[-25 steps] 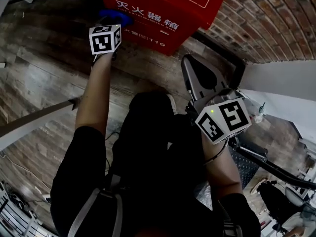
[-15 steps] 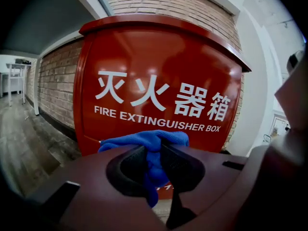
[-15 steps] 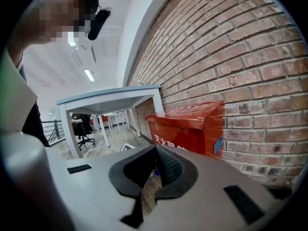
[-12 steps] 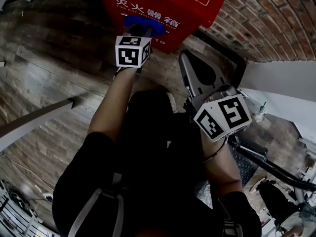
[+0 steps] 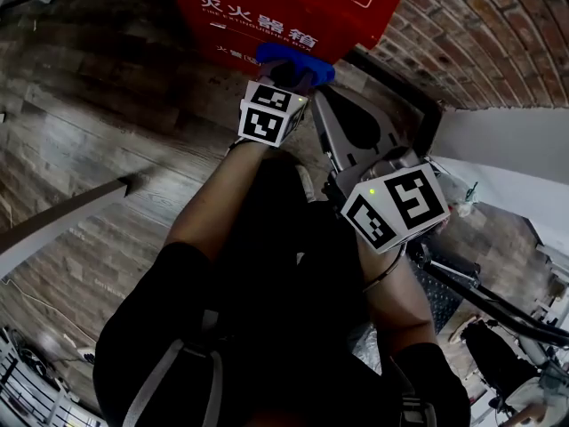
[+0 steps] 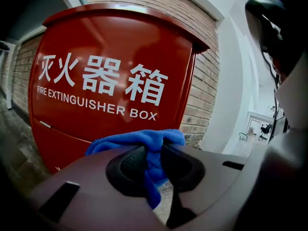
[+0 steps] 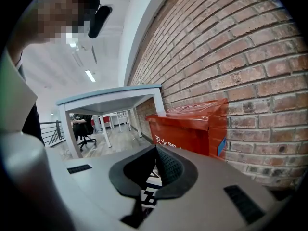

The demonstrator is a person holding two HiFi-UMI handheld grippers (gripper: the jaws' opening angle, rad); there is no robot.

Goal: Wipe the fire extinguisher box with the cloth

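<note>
Cloth (image 6: pixel 144 141), blue and bunched, is clamped between the closed jaws of the left gripper (image 6: pixel 153 153) and is held at the lower right edge of the red fire extinguisher box (image 6: pixel 106 81). The box is set on the wooden floor (image 5: pixel 89 132) against the brick wall (image 5: pixel 480 34). Further right, the right gripper (image 7: pixel 155 150) is held apart from the box, and its jaws are brought together with nothing gripped between them.
</note>
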